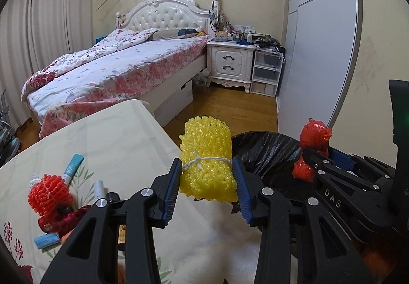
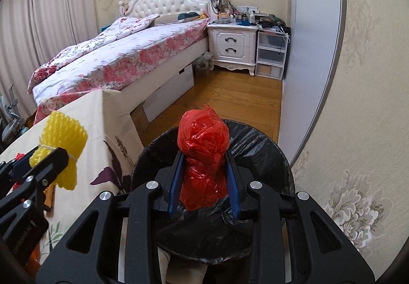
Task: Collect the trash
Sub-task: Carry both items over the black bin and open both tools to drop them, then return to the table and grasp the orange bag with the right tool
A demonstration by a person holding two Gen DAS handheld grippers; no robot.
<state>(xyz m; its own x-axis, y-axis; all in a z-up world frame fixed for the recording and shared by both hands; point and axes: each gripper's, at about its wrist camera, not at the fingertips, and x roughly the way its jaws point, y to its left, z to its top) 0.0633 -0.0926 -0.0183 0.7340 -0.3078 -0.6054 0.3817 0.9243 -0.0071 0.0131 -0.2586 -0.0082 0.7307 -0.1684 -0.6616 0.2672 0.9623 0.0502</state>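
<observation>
My left hand-held gripper (image 1: 207, 176) clamped a yellow foam net (image 1: 205, 156); my right hand-held gripper (image 2: 204, 176) clamped a red bag (image 2: 203, 153) above the black-lined bin (image 2: 258, 145).

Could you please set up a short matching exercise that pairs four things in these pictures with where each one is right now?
Things:
1. yellow foam net
2. red plastic bag
3. orange foam net
4. black bin liner

Places:
A. lying on the tablecloth
B. clamped in the left tool
C. lining the bin
D. clamped in the right tool

Pairs: 1-B, 2-D, 3-A, 4-C
</observation>
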